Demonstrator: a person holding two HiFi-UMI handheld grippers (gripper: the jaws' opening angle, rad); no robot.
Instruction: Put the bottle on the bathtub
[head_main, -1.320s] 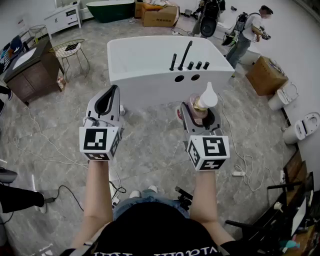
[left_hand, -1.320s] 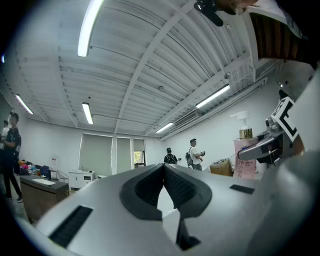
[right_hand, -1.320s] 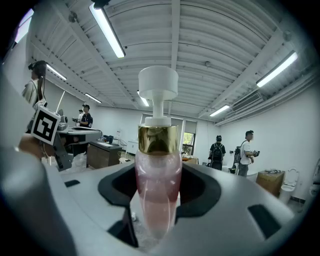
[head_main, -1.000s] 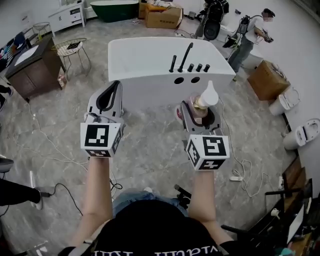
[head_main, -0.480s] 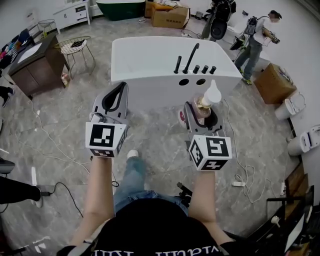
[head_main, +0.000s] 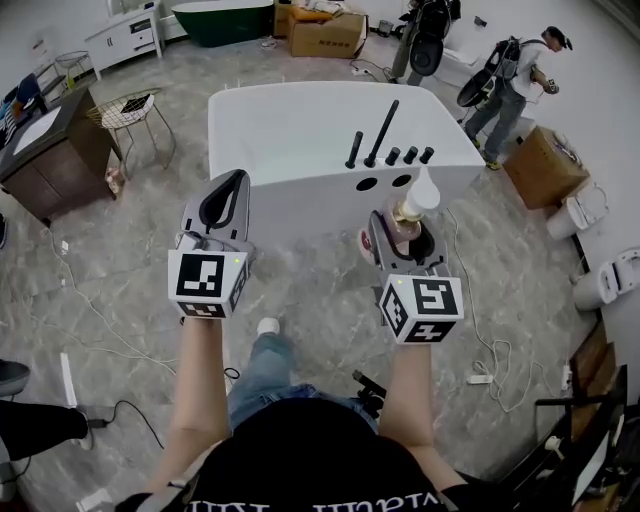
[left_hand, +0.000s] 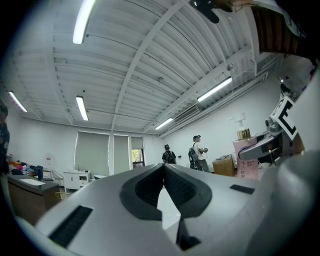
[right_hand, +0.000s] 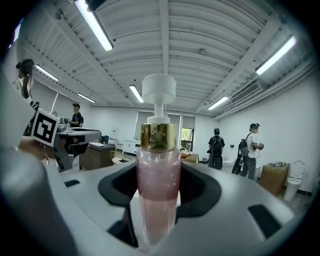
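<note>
Our right gripper (head_main: 399, 234) is clamped on the bottle (head_main: 409, 210). In the right gripper view the pink body stands upright between the two dark pads, with the gold collar and white pump head rising clear above them. Our left gripper (head_main: 231, 182) has its jaws closed tip to tip with nothing between them, so it is only riding along beside the loaded one. Both grippers are held out in front of us at about the same height over the marbled floor (head_main: 300, 290), and the bottle is in the air, short of the white bathtub (head_main: 290, 115) that lies just ahead. We judge that the grasp is done and we are in the carry, with the placing not yet begun. The nearest part of the tub is its broad end, where the black tap and knobs (head_main: 386, 135) stand in a row with two round holes just below them. The next move, as we read it, calls for bringing the right gripper forward and over that ledge. We should pick a bare stretch clear of the fittings and the holes, lower the bottle until its base sits flat, and only then let the jaws part. The bottle looks tall and narrow, so we should keep it upright and draw back straight.
</note>
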